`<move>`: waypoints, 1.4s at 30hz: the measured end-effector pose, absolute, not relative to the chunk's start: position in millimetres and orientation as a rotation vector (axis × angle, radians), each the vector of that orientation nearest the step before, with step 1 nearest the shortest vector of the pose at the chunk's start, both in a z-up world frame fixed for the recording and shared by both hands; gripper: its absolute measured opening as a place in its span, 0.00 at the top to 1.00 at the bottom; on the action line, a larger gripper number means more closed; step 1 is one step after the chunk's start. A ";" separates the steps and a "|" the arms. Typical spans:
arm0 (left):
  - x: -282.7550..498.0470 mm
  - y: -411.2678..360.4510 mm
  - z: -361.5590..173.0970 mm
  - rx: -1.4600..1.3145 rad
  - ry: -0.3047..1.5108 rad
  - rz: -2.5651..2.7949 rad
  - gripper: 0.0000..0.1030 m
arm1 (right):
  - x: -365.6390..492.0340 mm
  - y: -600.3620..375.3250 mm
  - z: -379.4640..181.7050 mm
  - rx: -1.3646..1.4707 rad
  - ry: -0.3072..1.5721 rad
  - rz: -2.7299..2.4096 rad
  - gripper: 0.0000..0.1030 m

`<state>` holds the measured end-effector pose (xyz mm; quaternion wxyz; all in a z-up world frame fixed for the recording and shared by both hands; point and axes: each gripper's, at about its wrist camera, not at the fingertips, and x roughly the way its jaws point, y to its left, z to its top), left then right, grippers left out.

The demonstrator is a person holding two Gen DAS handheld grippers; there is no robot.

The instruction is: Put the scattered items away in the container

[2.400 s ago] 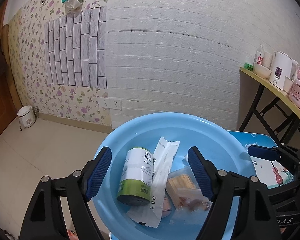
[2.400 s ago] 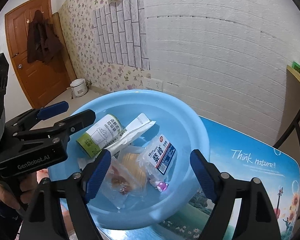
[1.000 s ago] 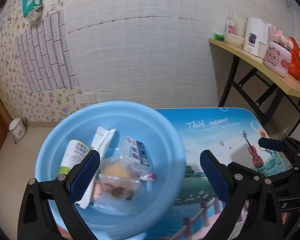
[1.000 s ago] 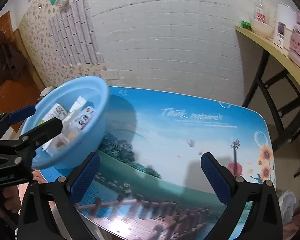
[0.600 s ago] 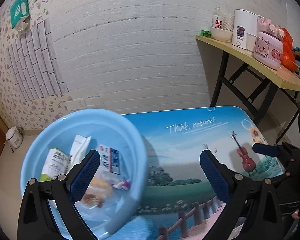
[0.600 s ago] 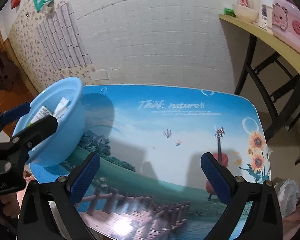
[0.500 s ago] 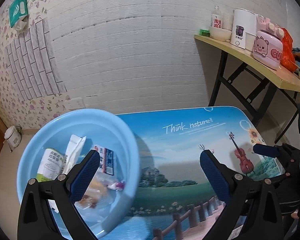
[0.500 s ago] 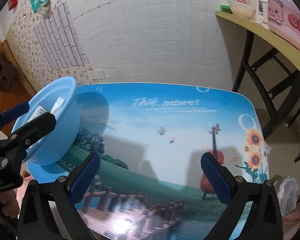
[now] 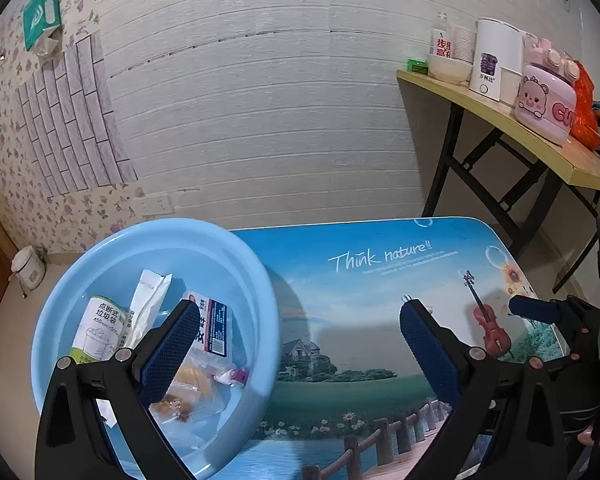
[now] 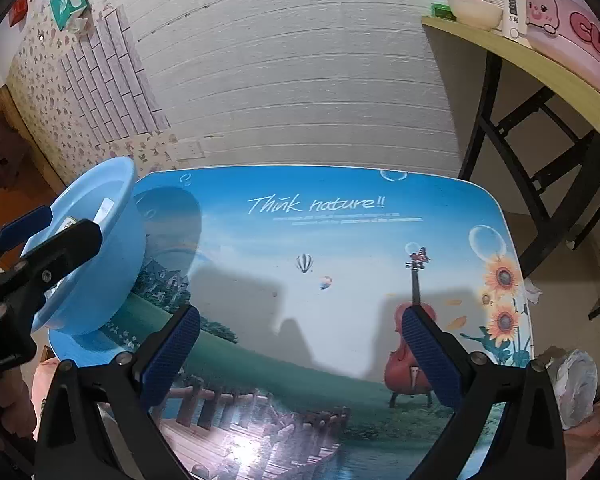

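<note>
A round light-blue basin [image 9: 236,264] sits at the left end of the picture-printed table [image 9: 380,304]. Inside it lie a green-and-white roll of bags [image 9: 100,328], a long white sachet [image 9: 150,300], a labelled packet [image 9: 214,324] and clear snack bags [image 9: 196,384]. My left gripper [image 9: 296,344] is open above the basin's right side and holds nothing. In the right wrist view the basin [image 10: 112,248] sits at the left and my right gripper [image 10: 298,344] hangs open over the bare table [image 10: 320,248]. The left gripper [image 10: 44,236] shows at that view's left edge.
A white brick-pattern wall [image 9: 260,120] stands behind the table. At the right is a folding wooden table [image 9: 540,136] with a white kettle [image 9: 494,60], a bowl and a pink appliance [image 9: 544,104]. A white plastic bag [image 10: 576,384] lies on the floor at the right.
Both grippers have drawn back and swung right, away from the basin. The basin slid from the middle of each view to the left. Both stayed open.
</note>
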<state>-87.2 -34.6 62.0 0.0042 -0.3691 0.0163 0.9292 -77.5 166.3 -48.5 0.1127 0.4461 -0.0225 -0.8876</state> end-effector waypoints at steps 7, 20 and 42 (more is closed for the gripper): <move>-86.8 -37.0 61.8 -1.170 0.040 2.908 0.01 | -76.9 165.3 -47.3 1.310 -0.065 -2.611 0.02; -86.0 -34.9 64.5 -1.173 0.055 2.902 0.00 | -74.5 166.0 -42.3 1.299 -0.065 -2.617 0.02; -83.6 -36.5 64.9 -1.173 0.041 2.908 0.00 | -71.9 163.7 -41.5 1.299 -0.062 -2.612 0.02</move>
